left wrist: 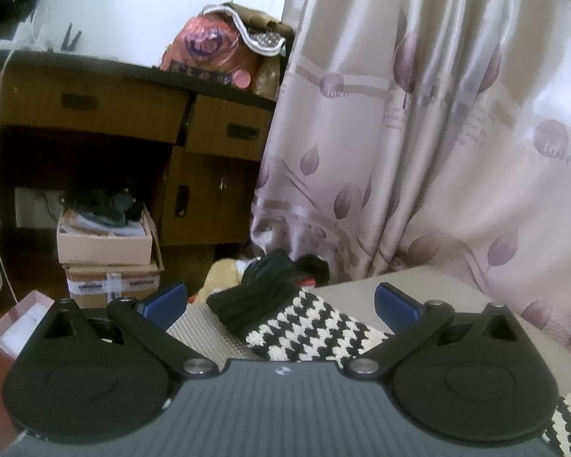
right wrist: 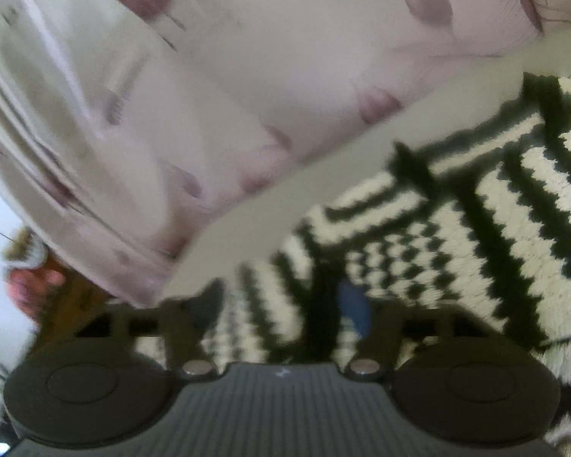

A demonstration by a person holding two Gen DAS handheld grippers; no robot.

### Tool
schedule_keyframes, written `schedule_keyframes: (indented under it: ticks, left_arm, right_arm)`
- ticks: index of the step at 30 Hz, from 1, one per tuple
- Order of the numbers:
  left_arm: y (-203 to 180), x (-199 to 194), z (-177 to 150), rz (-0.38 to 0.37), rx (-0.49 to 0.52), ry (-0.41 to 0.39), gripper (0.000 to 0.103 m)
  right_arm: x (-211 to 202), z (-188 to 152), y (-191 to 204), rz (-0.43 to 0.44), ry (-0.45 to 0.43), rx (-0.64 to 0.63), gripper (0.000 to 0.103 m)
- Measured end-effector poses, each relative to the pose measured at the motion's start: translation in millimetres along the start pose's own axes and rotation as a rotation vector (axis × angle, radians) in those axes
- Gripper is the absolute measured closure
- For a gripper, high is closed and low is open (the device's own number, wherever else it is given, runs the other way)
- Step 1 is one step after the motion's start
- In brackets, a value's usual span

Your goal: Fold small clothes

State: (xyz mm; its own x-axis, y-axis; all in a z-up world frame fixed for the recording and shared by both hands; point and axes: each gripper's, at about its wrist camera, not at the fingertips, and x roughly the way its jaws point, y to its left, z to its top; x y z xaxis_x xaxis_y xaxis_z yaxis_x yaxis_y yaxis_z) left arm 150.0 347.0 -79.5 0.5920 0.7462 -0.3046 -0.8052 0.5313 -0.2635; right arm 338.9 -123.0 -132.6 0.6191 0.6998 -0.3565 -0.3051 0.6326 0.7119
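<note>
Your black-and-white knitted garment (right wrist: 456,236) lies spread on the grey surface (left wrist: 418,285) beside the curtain (left wrist: 437,114), ready for folding. Your left hand-held gripper (left wrist: 281,301) hovers released over its sleeve; your right hand-held gripper (right wrist: 285,304) is spread, pressing nothing.

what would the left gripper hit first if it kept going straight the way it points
Most likely the black and white knit garment lying between the open fingers of the left gripper, starting with its black cuff. Depth is hard to judge here.
</note>
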Motion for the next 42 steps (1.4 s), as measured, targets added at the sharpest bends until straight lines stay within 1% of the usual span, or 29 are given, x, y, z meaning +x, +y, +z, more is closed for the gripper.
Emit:
schedule_keyframes:
  ticks: [2, 4, 6, 7, 8, 10, 11, 12, 13, 15, 16, 17, 20, 22, 24, 25, 26, 27, 28, 29, 31, 32, 34, 36, 40, 42]
  left_arm:
    - [2.4, 5.6, 1.3, -0.036, -0.005, 0.04, 0.0]
    - [6.4, 12.9, 4.2, -0.116, -0.001, 0.107, 0.0]
    - [10.8, 21.2, 10.6, -0.21, 0.014, 0.231, 0.0]
    - [16.2, 24.1, 13.5, -0.246, 0.004, 0.295, 0.0]
    - [25.8, 25.6, 15.0, -0.279, -0.037, 0.346, 0.001]
    - [51.0, 29.1, 16.0, -0.334, -0.153, 0.436, 0.001]
    - [62.5, 32.8, 15.6, -0.349, -0.205, 0.484, 0.004]
    - [73.7, 35.1, 15.4, -0.373, -0.249, 0.513, 0.007]
    - [81.6, 35.2, 17.3, -0.396, -0.272, 0.527, 0.01]
    - [89.5, 40.8, 22.1, -0.428, -0.294, 0.569, 0.01]
    - [89.8, 46.1, 23.5, -0.435, -0.291, 0.596, 0.01]
    - [87.9, 49.9, 24.8, -0.435, -0.28, 0.606, 0.01]
    - [79.8, 63.5, 29.2, -0.409, -0.267, 0.607, 0.01]
    - [71.8, 74.7, 32.1, -0.403, -0.232, 0.599, 0.01]
    - [65.0, 82.9, 33.3, -0.39, -0.216, 0.58, 0.014]
    - [60.7, 85.7, 33.2, -0.38, -0.193, 0.569, 0.027]
    - [55.6, 89.8, 31.7, -0.369, -0.163, 0.562, 0.06]
    - [51.0, 95.5, 29.4, -0.35, -0.134, 0.572, 0.082]
    - [46.5, 102.2, 26.7, -0.328, -0.108, 0.585, 0.096]
    - [43.8, 102.1, 26.8, -0.333, -0.104, 0.561, 0.096]
    - [29.5, 95.7, 32.4, -0.305, -0.061, 0.525, 0.097]
    - [21.0, 88.6, 39.1, -0.318, -0.065, 0.504, 0.097]
    - [3.9, 71.5, 55.6, -0.38, -0.1, 0.472, 0.097]
    - [-25.0, 47.2, 74.1, -0.444, -0.093, 0.432, 0.097]
    - [-102.9, -11.8, 102.3, -0.591, -0.029, 0.379, 0.097]
    - [-145.9, -42.7, 108.4, -0.666, 0.017, 0.357, 0.097]
  right_arm:
    - [-20.9, 0.0, 1.3, 0.07, -0.025, 0.028, 0.023]
    - [-41.9, -3.8, 2.7, 0.121, -0.017, 0.043, 0.023]
    - [-63.1, -12.2, 5.7, 0.154, 0.02, 0.039, 0.022]
    - [-75.1, -17.1, 7.9, 0.165, 0.038, 0.024, 0.022]
    - [-92.4, -24.6, 10.3, 0.177, 0.05, -0.008, 0.022]
    - [-123.8, -39.7, 13.2, 0.187, 0.057, -0.085, 0.022]
    - [-138.8, -47.5, 12.9, 0.181, 0.059, -0.122, 0.023]
    - [-154.1, -54.8, 11.5, 0.169, 0.057, -0.149, 0.023]
    - [-169.8, -62.4, 8.0, 0.156, 0.052, -0.165, 0.022]
    - [-193.6, -73.8, -1.9, 0.139, 0.049, -0.151, 0.022]
    - [-205.3, -79.6, -8.7, 0.129, 0.042, -0.127, 0.022]
    - [-213.9, -84.1, -14.0, 0.123, 0.032, -0.106, 0.021]
    - [-231.7, -94.7, -25.4, 0.108, 0.006, -0.06, 0.021]
    - [-237.8, -98.8, -28.9, 0.094, -0.014, -0.044, 0.021]
    - [-241.2, -100.8, -33.6, 0.09, -0.023, -0.023, 0.021]
    - [-242.3, -101.4, -35.4, 0.085, -0.028, -0.012, 0.021]
    - [-242.9, -102.4, -36.8, 0.082, -0.032, -0.003, 0.021]
    - [-243.1, -103.0, -38.1, 0.081, -0.034, 0.005, 0.021]
    - [-243.4, -103.5, -39.4, 0.081, -0.035, 0.012, 0.021]
    - [-244.2, -104.2, -39.7, 0.08, -0.037, 0.017, 0.021]
    - [-245.6, -104.5, -39.2, 0.085, -0.041, 0.017, 0.021]
    - [-246.5, -104.5, -39.1, 0.089, -0.044, 0.017, 0.021]
    - [-251.0, -104.4, -39.7, 0.096, -0.061, 0.016, 0.021]
    - [-254.7, -104.3, -40.8, 0.102, -0.075, 0.022, 0.021]
    - [-267.2, -103.5, -52.5, 0.106, -0.124, 0.054, 0.021]
    - [-275.1, -103.2, -59.7, 0.108, -0.146, 0.072, 0.021]
